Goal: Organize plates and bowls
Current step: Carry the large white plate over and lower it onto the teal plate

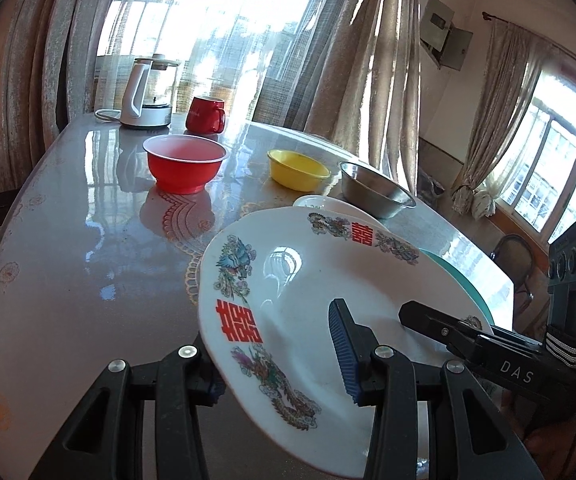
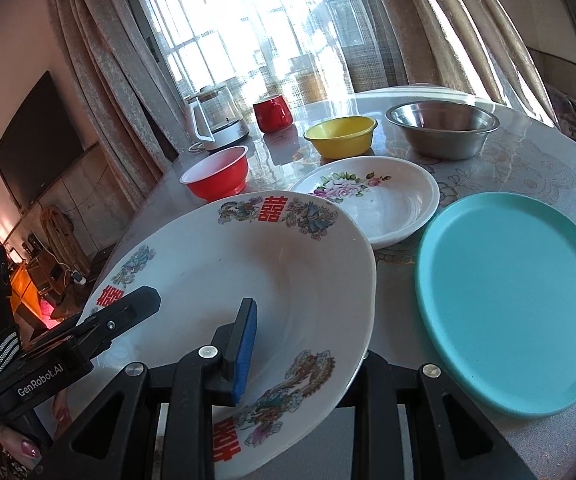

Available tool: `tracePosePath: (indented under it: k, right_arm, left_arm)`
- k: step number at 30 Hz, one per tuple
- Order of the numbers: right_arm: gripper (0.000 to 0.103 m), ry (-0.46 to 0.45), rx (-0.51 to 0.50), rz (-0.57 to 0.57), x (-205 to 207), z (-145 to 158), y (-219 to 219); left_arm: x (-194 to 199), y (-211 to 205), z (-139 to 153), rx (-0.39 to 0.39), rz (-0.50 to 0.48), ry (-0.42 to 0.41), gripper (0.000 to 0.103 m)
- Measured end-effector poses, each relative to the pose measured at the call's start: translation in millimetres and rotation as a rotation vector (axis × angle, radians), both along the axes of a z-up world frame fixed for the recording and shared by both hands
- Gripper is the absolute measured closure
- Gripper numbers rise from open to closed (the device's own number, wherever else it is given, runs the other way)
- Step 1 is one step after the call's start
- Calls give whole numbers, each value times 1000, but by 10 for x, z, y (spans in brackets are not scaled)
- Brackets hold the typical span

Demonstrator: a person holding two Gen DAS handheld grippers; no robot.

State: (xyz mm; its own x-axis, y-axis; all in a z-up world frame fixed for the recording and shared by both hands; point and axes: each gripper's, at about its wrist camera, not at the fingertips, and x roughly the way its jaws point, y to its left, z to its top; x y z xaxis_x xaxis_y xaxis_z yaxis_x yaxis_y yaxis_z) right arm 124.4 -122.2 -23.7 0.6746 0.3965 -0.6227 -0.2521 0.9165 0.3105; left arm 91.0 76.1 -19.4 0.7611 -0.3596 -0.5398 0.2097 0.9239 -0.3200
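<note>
A large white plate with dragon and red-character prints (image 1: 308, 292) (image 2: 247, 272) is held tilted above the table by both grippers. My left gripper (image 1: 283, 372) is shut on its near-left rim, one blue pad on top. My right gripper (image 2: 304, 344) is shut on its near rim from the other side; it shows in the left wrist view (image 1: 448, 332). A floral white plate (image 2: 384, 200) and a teal plate (image 2: 516, 276) lie to the right. A red bowl (image 1: 183, 160) (image 2: 217, 174), a yellow bowl (image 1: 298, 170) (image 2: 342, 136) and a steel bowl (image 1: 376, 190) (image 2: 442, 126) stand behind.
A glass kettle (image 1: 149, 92) (image 2: 217, 120) and a red mug (image 1: 205, 114) (image 2: 273, 114) stand at the table's far edge by the curtained window. The round glossy table (image 1: 67, 260) has bare surface on the left. A TV (image 2: 43, 136) hangs on the left wall.
</note>
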Motion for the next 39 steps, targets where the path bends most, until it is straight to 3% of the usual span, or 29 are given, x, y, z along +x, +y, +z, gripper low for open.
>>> tracePosePath:
  k: [23, 31, 39]
  right_arm:
    - [76, -36, -17, -257, -336, 191, -1266]
    - [76, -28, -12, -343, -291, 159, -1656]
    - [76, 1, 2, -373, -148, 59, -1852]
  left_arm:
    - [192, -1387, 121, -19, -204, -62, 59]
    - [391, -1816, 101, 0, -245, -51, 59]
    - [643, -1976, -1, 6, -273, 33, 59]
